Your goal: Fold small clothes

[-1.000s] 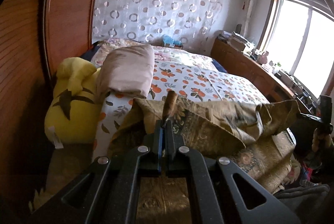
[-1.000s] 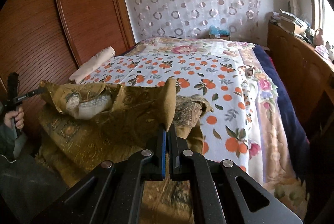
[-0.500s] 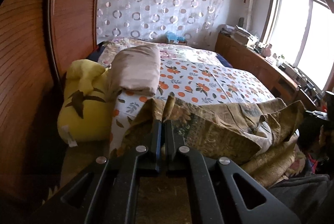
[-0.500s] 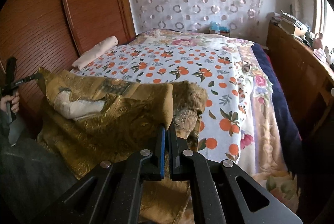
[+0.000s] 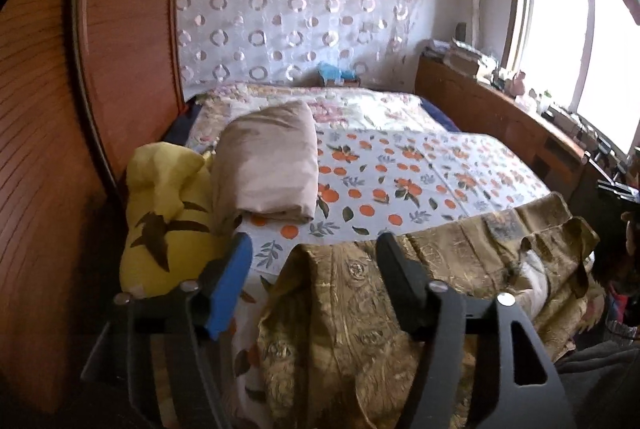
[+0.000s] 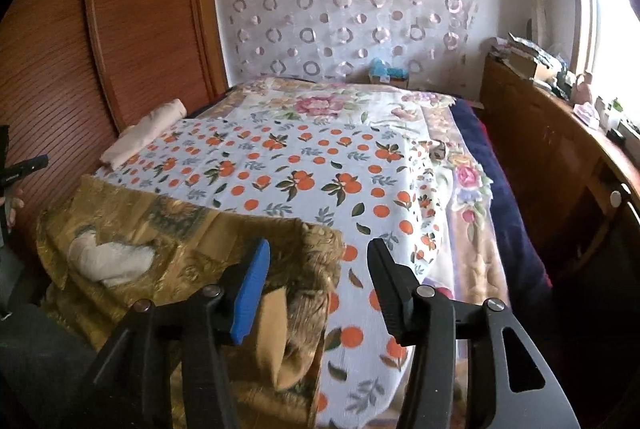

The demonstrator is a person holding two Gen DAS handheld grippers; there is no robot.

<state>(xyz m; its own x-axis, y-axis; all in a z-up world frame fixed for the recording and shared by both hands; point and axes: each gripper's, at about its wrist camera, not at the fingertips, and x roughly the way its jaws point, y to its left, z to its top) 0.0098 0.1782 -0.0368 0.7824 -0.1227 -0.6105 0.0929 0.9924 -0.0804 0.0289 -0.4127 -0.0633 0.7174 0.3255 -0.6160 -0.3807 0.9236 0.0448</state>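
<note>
Both grippers, left gripper (image 5: pixel 312 253) and right gripper (image 6: pixel 318 261), are hanging wide open holding nothing, over the gold-brown patterned cloth garment (image 5: pixel 400 289) lying crosswise along the orange-print bed (image 6: pixel 320 157) foot edge.

Bright sun comes in through the window (image 5: pixel 568 29) on the right and glares white. The bed (image 6: pixel 320 165) is well lit. Picture corners are black, and the edges look bent and dim.

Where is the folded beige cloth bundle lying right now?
The folded beige cloth bundle lies on the orange-print bedsheet at the bed's left edge, beside the yellow plush toy; right wrist view shows it far left.
</note>
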